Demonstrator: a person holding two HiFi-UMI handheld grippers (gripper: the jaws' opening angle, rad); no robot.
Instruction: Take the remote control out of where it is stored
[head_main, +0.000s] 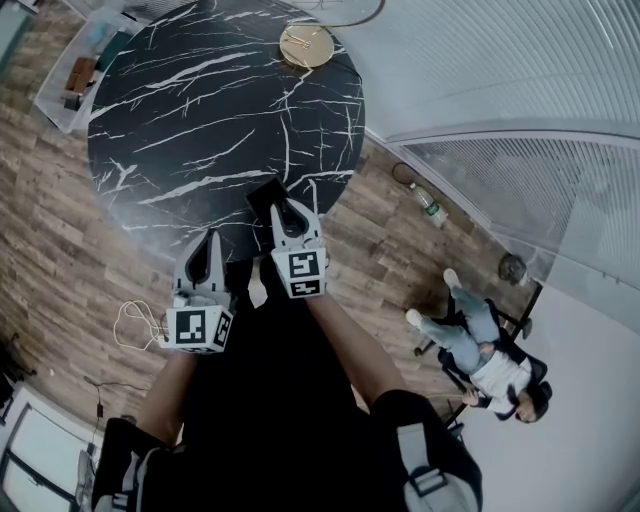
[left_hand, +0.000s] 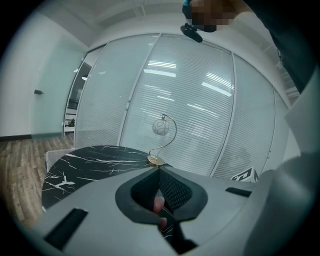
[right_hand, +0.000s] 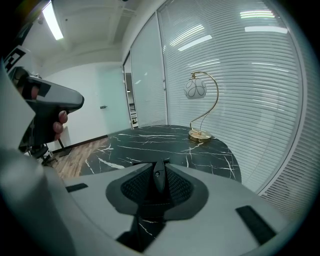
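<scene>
Now right hand-held gripper (head_main: 285, 210) clenched on remote (head_main: 265, 197), thin edge between pads for firm grip. Remote hangs over near edge of worktop (head_main: 200, 110), seemingly already out of storage. Left hand-held gripper (head_main: 207, 240) closed, empty, aside to leave room.
</scene>
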